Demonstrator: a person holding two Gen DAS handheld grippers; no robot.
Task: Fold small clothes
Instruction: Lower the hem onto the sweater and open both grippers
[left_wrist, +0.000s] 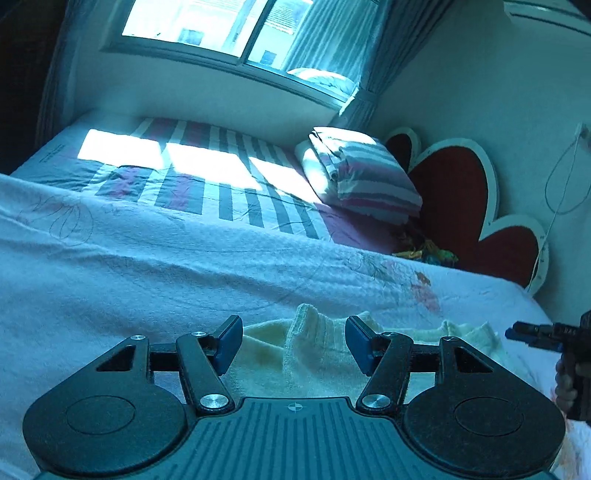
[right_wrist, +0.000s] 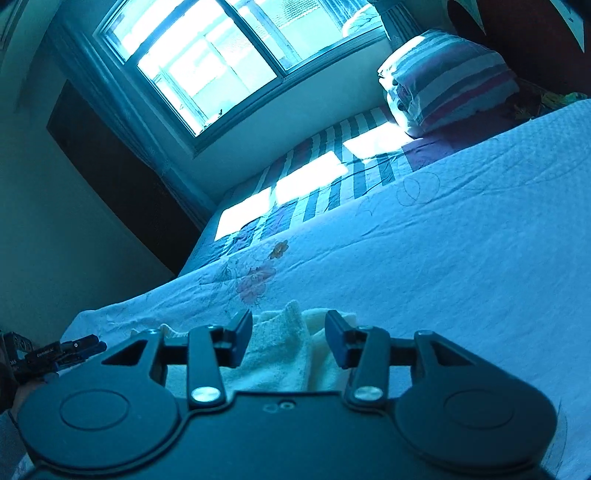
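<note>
A small pale yellow knitted garment (left_wrist: 306, 347) lies on the white blanket (left_wrist: 147, 266) at the near edge of the bed. My left gripper (left_wrist: 294, 341) is open, its blue pads on either side of a raised ribbed fold of the garment. My right gripper (right_wrist: 288, 338) is open too, with another part of the garment (right_wrist: 280, 350) between its jaws. The right gripper shows at the right edge of the left wrist view (left_wrist: 535, 334); the left one shows at the left edge of the right wrist view (right_wrist: 62, 350).
A striped pillow (left_wrist: 365, 173) lies at the head of the bed beside a red heart-shaped headboard (left_wrist: 458, 192). A striped sheet (left_wrist: 221, 173) covers the far half under a window (left_wrist: 221, 26). Colourful items (left_wrist: 424, 253) lie near the headboard.
</note>
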